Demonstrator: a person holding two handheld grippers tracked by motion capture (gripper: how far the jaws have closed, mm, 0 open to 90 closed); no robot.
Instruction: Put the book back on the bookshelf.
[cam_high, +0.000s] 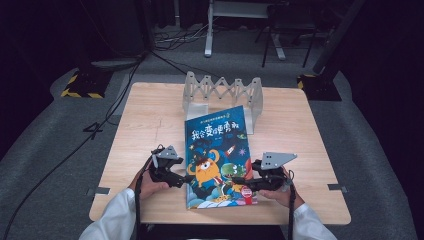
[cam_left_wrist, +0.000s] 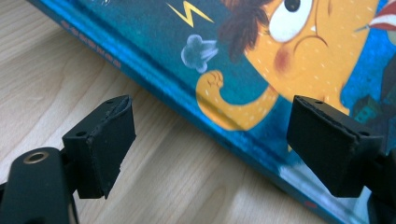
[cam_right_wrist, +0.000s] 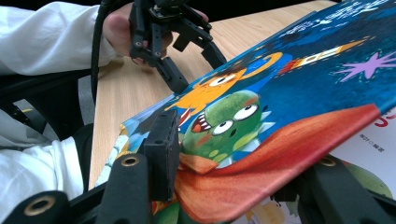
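So the blue picture book (cam_high: 218, 155) with the orange monster on the cover lies flat in the middle of the wooden table (cam_high: 150, 120), with a grey accordion-style rack (cam_high: 222, 92) standing just past it at 12 o'clock. The left gripper (cam_high: 186, 178) sits at the book's 9 o'clock edge, jaws spread wide on either side of the spine, not gripping anything. The right gripper (cam_high: 239, 181) is at the 3 o'clock side with its jaws pinching the front cover's edge, lifting it a bit off the pages.
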